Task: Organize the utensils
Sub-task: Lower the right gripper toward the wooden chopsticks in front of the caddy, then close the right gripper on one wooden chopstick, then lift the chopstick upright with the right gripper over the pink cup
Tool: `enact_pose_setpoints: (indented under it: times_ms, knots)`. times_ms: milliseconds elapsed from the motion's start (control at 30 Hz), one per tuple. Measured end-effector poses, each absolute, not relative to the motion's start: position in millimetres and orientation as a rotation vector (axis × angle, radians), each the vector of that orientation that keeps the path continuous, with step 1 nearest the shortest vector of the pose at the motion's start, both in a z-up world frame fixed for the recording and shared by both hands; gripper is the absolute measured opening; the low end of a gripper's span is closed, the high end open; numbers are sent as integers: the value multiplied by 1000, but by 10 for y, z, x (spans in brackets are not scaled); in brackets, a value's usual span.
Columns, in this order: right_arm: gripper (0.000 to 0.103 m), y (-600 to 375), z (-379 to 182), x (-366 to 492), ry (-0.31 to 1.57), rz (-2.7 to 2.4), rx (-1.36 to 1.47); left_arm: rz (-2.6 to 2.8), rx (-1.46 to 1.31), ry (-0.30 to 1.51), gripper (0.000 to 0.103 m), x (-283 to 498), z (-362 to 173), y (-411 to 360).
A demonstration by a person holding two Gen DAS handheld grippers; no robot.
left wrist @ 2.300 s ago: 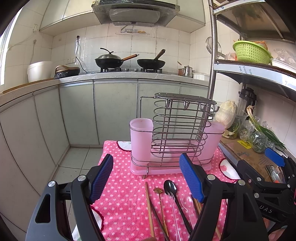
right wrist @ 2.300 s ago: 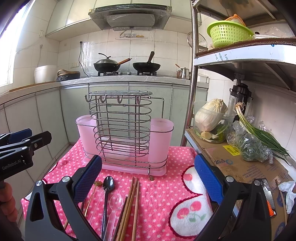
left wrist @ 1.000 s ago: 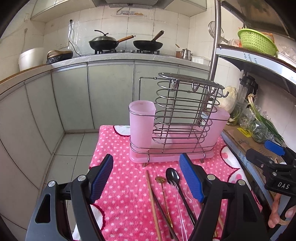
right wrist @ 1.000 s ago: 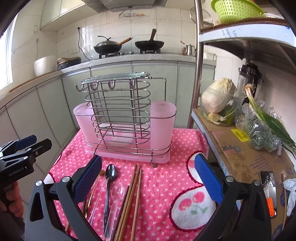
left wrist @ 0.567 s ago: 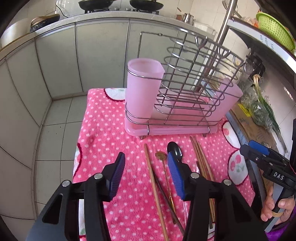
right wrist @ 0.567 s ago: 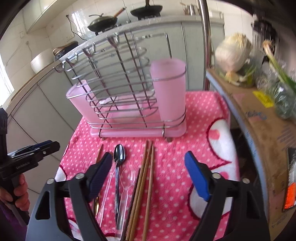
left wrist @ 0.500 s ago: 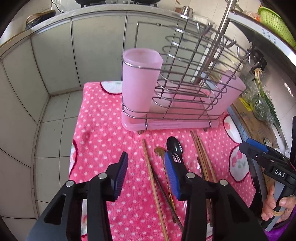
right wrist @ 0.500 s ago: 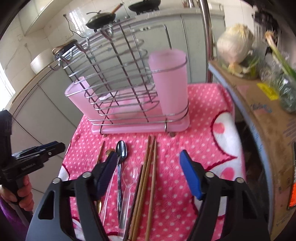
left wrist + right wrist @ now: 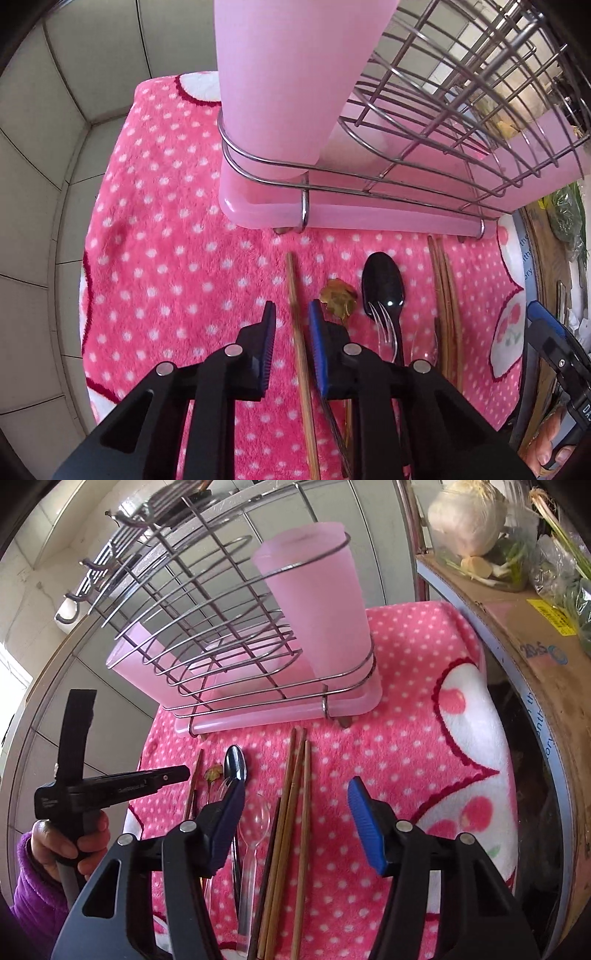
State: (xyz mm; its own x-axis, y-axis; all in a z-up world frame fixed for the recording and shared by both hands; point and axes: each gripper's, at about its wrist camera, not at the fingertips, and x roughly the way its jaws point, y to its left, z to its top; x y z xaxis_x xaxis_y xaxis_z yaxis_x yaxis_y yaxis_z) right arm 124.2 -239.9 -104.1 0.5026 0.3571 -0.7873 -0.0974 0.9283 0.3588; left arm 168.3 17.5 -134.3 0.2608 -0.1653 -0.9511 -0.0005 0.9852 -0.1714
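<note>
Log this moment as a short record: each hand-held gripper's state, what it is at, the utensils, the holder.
left hand-held gripper: open narrowly, its blue pads straddling the lone brown wooden chopstick, not yet clamped
right hand-held gripper: open wide, above the bundle of wooden chopsticks, holding nothing
other utensils on towel: black plastic spoon, clear plastic spoon, gold leaf-tipped stirrer
holder: wire rack with pink plastic cups, upright at the far edge
surface: pink polka-dot towel

Utensils (image 9: 384, 295) on towel (image 9: 177, 280) before rack (image 9: 369, 177)
</note>
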Motion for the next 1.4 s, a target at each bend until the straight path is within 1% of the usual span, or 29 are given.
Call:
enact_pose_setpoints:
  times_ms: [167, 200, 233, 367, 400, 433, 600, 667, 767, 1033, 1067, 1200, 1267, 1400]
  knots:
    - [59, -2381, -1110, 1267, 1034, 285, 284, -125, -183, 1342, 18, 1773, -1513, 140]
    - [59, -2364, -1113, 1270, 1037, 285, 278, -124, -177, 1331, 15, 1770, -1524, 134]
    - [59, -2349, -1113, 1275, 1041, 286, 275, -116, -164, 1320, 6, 1764, -1529, 134]
    - [44, -2285, -1137, 1327, 1062, 285, 254, -131, -192, 1291, 6, 1675, -1481, 236]
    - [42, -2273, -1153, 1348, 1070, 280, 251, -135, -198, 1282, 5, 1639, -1459, 268]
    - [38, -2253, -1184, 1380, 1084, 272, 245, -139, -206, 1279, 5, 1609, -1442, 377]
    - [31, -2178, -1404, 1552, 1165, 232, 236, -145, -227, 1281, 5, 1516, -1429, 547]
    - [26, -2144, -1471, 1607, 1192, 211, 217, -146, -239, 1285, 5, 1509, -1453, 579]
    - [23, -2096, -1527, 1651, 1211, 178, 175, -147, -249, 1287, 5, 1481, -1459, 627]
    - [22, -1969, -1620, 1744, 1241, 172, 135, -150, -253, 1306, 6, 1597, -1530, 657]
    - [18, -1941, -1628, 1774, 1240, 167, 128, -148, -246, 1311, 6, 1616, -1520, 666]
    - [12, -1818, -1696, 1849, 1226, 163, 81, -144, -196, 1334, 6, 1701, -1556, 512]
    - [7, -1784, -1700, 1843, 1212, 174, 68, -149, -157, 1342, 6, 1741, -1557, 444]
    - [6, -1888, -1690, 1777, 1183, 201, 164, -145, -124, 1319, 6, 1727, -1528, 356]
